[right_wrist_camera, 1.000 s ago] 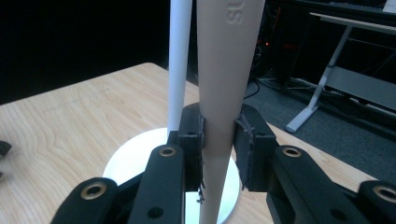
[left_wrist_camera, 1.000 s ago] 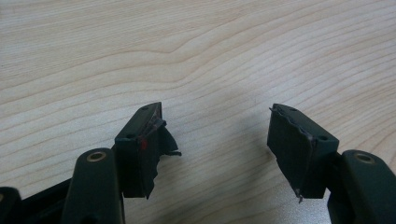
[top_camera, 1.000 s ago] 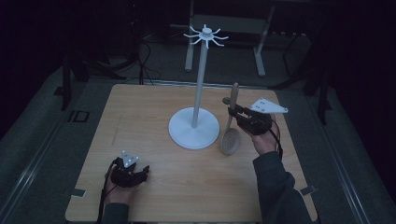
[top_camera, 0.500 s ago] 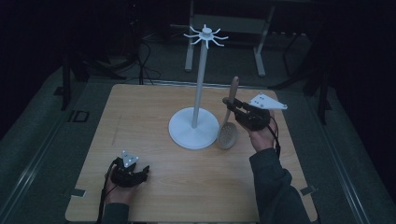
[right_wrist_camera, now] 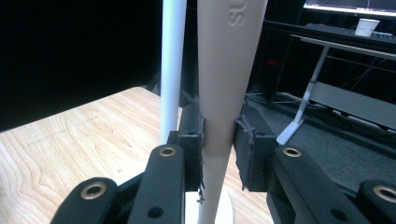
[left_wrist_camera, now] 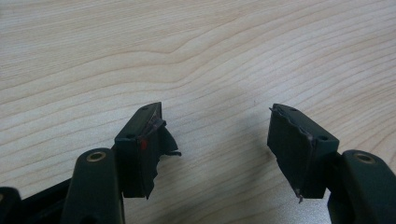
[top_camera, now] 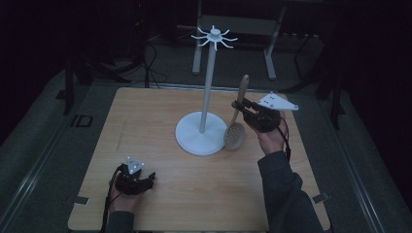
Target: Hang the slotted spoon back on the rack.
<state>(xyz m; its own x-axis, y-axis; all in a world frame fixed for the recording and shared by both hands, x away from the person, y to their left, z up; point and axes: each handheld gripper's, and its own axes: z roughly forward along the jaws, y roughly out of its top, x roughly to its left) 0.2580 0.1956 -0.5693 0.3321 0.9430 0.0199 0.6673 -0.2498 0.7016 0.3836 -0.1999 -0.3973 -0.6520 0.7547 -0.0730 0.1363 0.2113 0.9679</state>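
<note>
Spoon raised since earlier | right gripper point(top_camera: 241, 108) clamps wooden spoon point(top_camera: 236, 127) handle (left gripper point(left_wrist_camera: 215, 140) agape, idle) | keep spoon upright near hook stand point(top_camera: 209, 87)

You have a pale wooden table point(top_camera: 160, 126) with wavy grain under a white stand point(top_camera: 209, 92); the spoon point(top_camera: 237, 121) at its 3 o'clock is light tan. Both your grippers are black, the left gripper point(left_wrist_camera: 217, 140) showing a red speck inside one jaw, the right gripper point(right_wrist_camera: 219, 140) with brass-coloured rivets.

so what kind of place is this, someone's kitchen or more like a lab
Probably a lab or recording workspace, not a kitchen: a bare wooden table in a dark room, cables on the floor behind, and desks with a monitor beyond.
</note>
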